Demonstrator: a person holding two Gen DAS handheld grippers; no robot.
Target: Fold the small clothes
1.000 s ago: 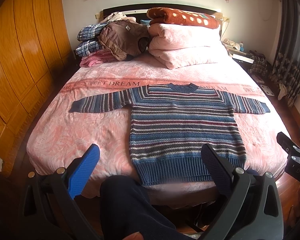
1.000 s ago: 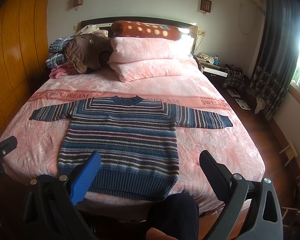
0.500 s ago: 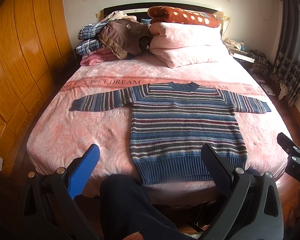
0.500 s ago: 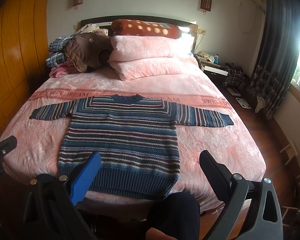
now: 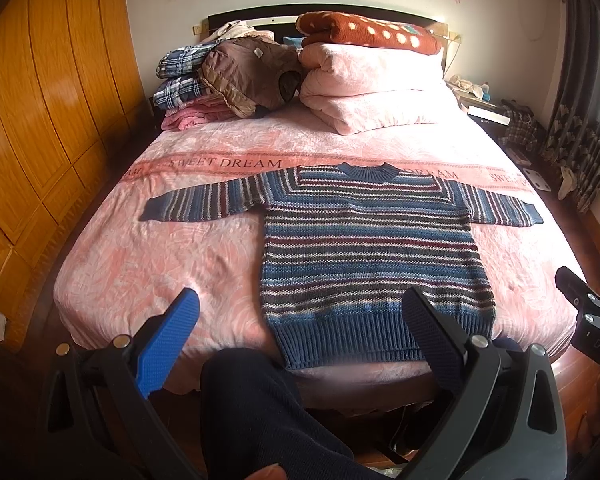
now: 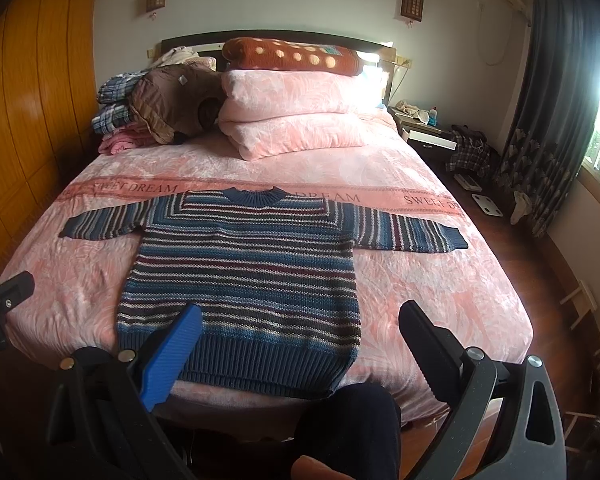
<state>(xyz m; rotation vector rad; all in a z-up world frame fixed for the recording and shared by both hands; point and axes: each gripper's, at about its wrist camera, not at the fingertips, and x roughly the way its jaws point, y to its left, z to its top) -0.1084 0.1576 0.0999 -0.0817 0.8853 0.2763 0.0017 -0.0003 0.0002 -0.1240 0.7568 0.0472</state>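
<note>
My left gripper spread wide, empty, held off foot of bed. My right gripper same: fingers far apart, nothing between them, clear of fabric. Striped sweater flat on pink bedspread, front up, both sleeves stretched sideways, collar toward headboard, ribbed hem at near edge of mattress. My dark trouser leg below hem. Folded pink quilt and heap of clothes at head end, well apart from sweater. Wooden wardrobe at left side.

Pillows, brown jacket, curtain
</note>
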